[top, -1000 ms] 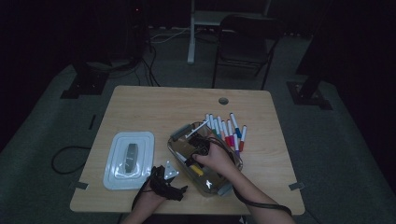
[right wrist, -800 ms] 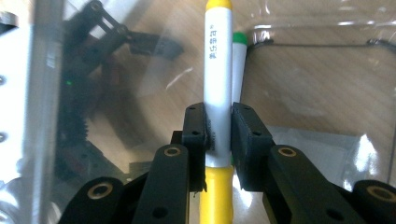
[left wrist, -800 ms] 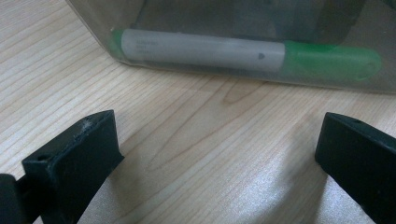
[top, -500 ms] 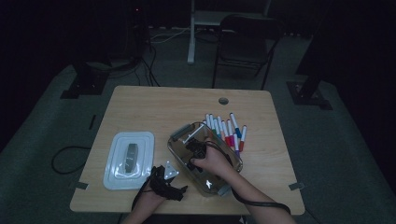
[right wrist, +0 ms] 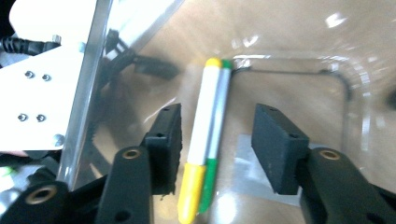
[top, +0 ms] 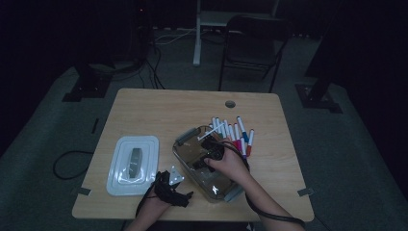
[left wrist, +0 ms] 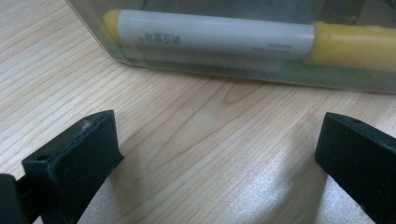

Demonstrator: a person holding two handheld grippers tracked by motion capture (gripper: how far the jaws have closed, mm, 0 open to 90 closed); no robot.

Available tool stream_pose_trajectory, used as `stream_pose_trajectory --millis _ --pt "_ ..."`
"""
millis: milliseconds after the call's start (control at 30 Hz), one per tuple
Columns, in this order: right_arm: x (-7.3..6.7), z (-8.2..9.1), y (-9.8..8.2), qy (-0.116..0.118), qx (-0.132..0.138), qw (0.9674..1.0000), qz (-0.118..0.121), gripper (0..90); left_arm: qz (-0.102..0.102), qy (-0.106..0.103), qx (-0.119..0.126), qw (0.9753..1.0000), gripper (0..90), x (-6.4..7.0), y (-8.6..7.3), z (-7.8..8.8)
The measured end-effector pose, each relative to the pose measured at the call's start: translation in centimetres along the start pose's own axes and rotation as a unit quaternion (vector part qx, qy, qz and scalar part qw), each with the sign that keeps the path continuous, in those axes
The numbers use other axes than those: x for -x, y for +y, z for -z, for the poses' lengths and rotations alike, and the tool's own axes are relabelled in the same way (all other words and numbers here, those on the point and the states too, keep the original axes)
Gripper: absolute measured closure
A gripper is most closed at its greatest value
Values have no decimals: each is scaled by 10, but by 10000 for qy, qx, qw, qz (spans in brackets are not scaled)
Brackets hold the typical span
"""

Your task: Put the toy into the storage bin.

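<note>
Two markers lie loose in the clear box, with the right claw's jaws parted over them.

At the left of the table [top: 159, 108] lies a white lid [top: 133, 163], flat and apart from the box. Next to it the left gripper [left wrist: 219, 154] rests low over the bare wood, jaws spread wide with nothing between them, pointing at the near wall of the clear box [top: 185, 136]. Through that wall a yellow marker [left wrist: 219, 35] shows, lying flat on the bottom. The right gripper [right wrist: 217, 128] reaches down into the box; its jaws have just been opening and now stand partly open, with the yellow marker and a green marker [right wrist: 215, 140] lying side by side between the pads, touched by neither. Right of the box, a row of more markers [top: 238, 132] lies on the wood.
</note>
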State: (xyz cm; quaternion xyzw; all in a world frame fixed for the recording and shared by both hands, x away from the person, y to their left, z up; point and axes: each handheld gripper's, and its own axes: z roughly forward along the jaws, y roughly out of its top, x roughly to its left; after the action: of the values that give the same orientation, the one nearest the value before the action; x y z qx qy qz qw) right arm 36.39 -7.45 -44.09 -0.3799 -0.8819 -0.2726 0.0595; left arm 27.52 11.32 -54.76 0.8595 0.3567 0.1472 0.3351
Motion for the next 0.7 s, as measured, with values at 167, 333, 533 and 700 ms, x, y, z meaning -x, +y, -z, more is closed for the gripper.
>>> stream_pose_trajectory --millis 167,333,533,700 --pt "0 6 -7 -131 324 9994 59 404 1 1 1 10000 4 0 0 0" --pt "-1 15 -11 -255 630 9976 159 405 -1 2 2 10000 4 0 0 0" --pt "-7 39 -24 -633 1659 9840 139 284 -2 2 -2 10000 4 0 0 0" --pt "-3 66 -37 -714 2212 9723 251 249 -2 -2 -2 10000 4 0 0 0"
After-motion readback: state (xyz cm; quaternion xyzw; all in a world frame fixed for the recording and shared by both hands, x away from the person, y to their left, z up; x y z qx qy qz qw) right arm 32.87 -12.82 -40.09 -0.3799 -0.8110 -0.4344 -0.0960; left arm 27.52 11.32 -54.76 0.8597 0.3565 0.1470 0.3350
